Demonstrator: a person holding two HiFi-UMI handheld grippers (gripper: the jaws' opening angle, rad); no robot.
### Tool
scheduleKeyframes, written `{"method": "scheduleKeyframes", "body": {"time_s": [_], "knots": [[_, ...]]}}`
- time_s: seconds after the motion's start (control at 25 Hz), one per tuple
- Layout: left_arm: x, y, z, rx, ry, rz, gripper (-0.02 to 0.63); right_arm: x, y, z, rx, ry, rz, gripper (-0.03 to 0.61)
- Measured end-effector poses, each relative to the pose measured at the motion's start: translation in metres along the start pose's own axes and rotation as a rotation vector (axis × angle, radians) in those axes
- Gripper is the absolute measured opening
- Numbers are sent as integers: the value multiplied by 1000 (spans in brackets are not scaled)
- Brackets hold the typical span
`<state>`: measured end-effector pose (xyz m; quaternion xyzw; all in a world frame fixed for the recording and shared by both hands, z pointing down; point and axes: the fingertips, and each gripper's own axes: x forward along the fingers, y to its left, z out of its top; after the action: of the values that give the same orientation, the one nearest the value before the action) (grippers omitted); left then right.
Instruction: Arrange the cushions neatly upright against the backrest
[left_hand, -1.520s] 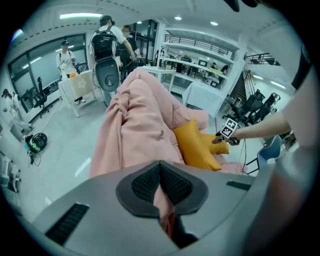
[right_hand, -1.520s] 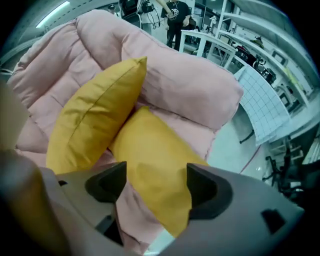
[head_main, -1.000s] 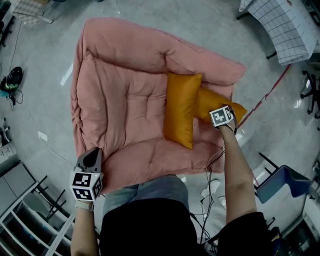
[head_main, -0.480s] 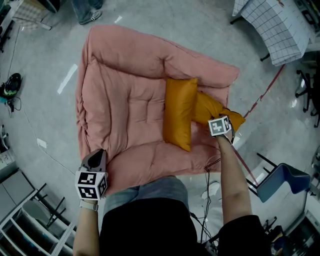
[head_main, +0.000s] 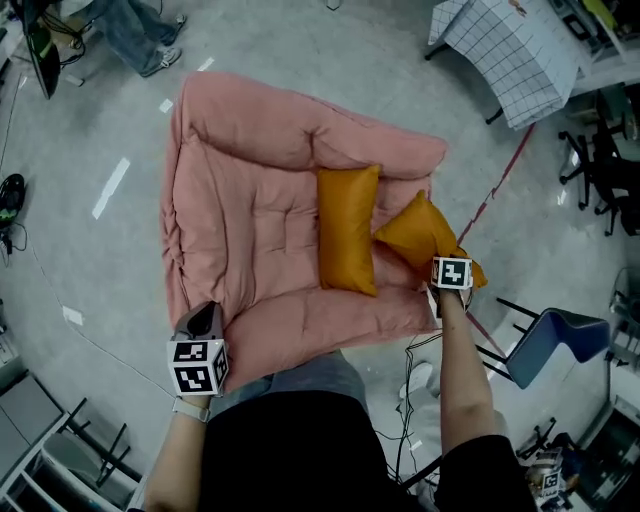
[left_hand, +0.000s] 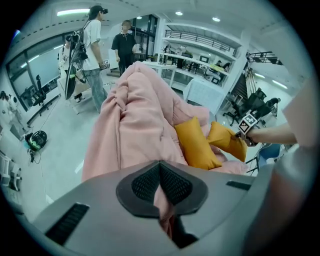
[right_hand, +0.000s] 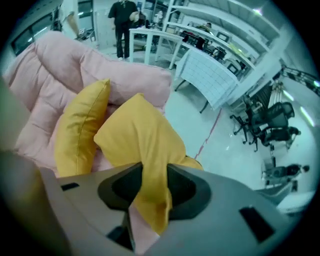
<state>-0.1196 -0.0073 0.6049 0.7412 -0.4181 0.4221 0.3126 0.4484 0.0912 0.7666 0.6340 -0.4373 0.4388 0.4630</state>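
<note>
Cushions number two here, both on the pink quilted floor sofa (head_main: 250, 205), which lies on the grey floor (head_main: 90, 120). One is a long mustard-yellow fabric cushion (head_main: 347, 228) that stands on its long edge on the seat, its far end up against the padded backrest (head_main: 300, 135). The other, a second mustard-yellow fabric cushion (head_main: 420, 235), sits just to its right over the sofa's right side, tilted with one corner raised; the two cushions are touching or nearly so, and I cannot tell which.

The right claw (right_hand: 152, 187) is clamped on the near corner of the second cushion; its jaws have just been closing, and the yellow fabric is bunched between the pads and hangs below them. In the head view this claw (head_main: 447, 285) points steeply down at the sofa's right front corner.

The left claw (left_hand: 161, 189) is pinched together on a fold of the sofa's pink fabric, which squeezes out between the black ribbed pads; in the head view it (head_main: 200, 328) sits at the sofa's near left corner, well apart from both cushions.

A blue chair (head_main: 548, 340) stands on the floor to the right; in the left gripper view, two standing people (left_hand: 95, 47) are visible beyond the sofa.
</note>
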Motion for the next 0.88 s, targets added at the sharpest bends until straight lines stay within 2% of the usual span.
{"method": "scheduleKeyframes", "body": {"time_s": [0.08, 0.16, 0.36, 0.56, 0.88], "knots": [[1, -1, -1, -12, 4, -14, 12, -19, -2, -6, 98, -25, 18, 156], [2, -1, -1, -17, 9, -26, 12, -41, 7, -4, 152, -49, 44, 155], [8, -1, -3, -52, 25, -54, 12, -93, 52, 18, 110, -98, 114, 152], [11, -1, -4, -73, 40, -63, 12, -127, 107, 51, 154, -145, 250, 149], [9, -5, -3, -81, 35, -75, 12, -148, 197, 92, 345, -146, 472, 146]]}}
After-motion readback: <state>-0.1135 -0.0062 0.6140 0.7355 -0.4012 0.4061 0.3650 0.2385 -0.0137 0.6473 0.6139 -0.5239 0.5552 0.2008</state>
